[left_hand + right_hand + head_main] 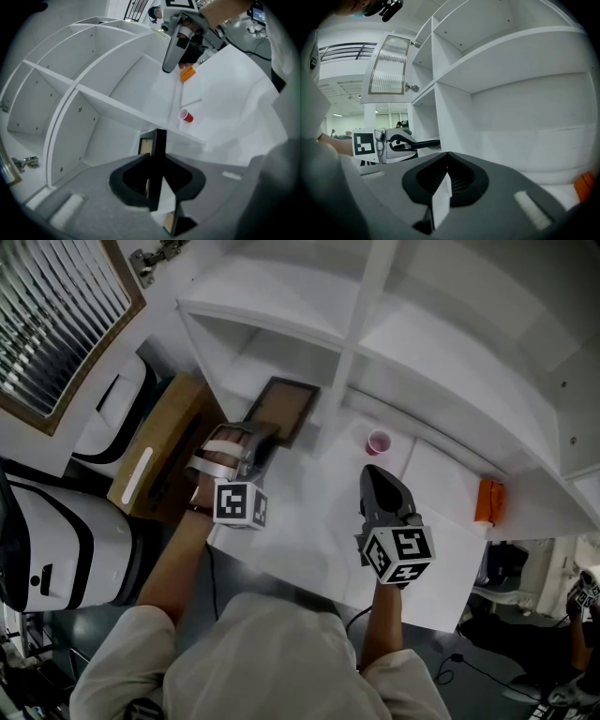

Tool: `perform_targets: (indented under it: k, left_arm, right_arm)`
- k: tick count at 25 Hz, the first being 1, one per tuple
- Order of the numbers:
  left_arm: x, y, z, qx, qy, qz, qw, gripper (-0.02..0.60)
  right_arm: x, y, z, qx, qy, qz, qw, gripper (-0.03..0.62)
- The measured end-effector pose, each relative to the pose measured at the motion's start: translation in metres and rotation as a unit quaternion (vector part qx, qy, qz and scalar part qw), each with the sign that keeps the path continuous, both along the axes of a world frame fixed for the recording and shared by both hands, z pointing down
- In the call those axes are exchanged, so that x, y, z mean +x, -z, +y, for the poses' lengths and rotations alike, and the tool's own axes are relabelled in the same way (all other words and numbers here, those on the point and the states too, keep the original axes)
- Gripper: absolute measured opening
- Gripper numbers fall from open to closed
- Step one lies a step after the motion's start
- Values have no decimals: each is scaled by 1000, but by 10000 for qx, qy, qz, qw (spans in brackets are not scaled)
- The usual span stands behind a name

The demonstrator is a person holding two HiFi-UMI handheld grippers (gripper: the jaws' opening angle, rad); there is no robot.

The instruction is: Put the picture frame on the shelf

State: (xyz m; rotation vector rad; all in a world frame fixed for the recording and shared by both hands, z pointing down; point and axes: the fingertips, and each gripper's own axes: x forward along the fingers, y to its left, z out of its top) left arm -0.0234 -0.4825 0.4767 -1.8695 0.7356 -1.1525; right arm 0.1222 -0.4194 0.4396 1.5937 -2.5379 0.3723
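small red plastic cup [378, 442] sat on white worktop [309, 540], white shelf divider [361, 315] right beside dark-rimmed brown picture frame [281, 409], left tool [265, 435] pinching its edge, right tool [373, 472] pressed together, empty

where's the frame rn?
Head view, left of centre: frame clamped in the left tongs, at the lower shelf bay, left of the red cup.

Head view: the camera sits above the person and faces steeply down. The shelf [281, 310] fills the upper frame, with the left gripper [265, 439] and right gripper [375, 474] at centre.

Left gripper view: close to the shelf, facing into a lower bay. The right gripper shows at top centre.

Right gripper view: faces the shelf. The left gripper shows at mid-left.

All three views share the shelf. The head and left gripper views share the red cup [378, 442].
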Motion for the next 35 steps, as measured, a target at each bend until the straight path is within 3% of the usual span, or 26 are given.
perform_targets:
  k: [35]
  left_arm:
    - [23, -33, -32, -280, -197, -390, 9987, 118]
  right_arm:
    - [22, -14, 8, -195, -78, 170, 9996, 6]
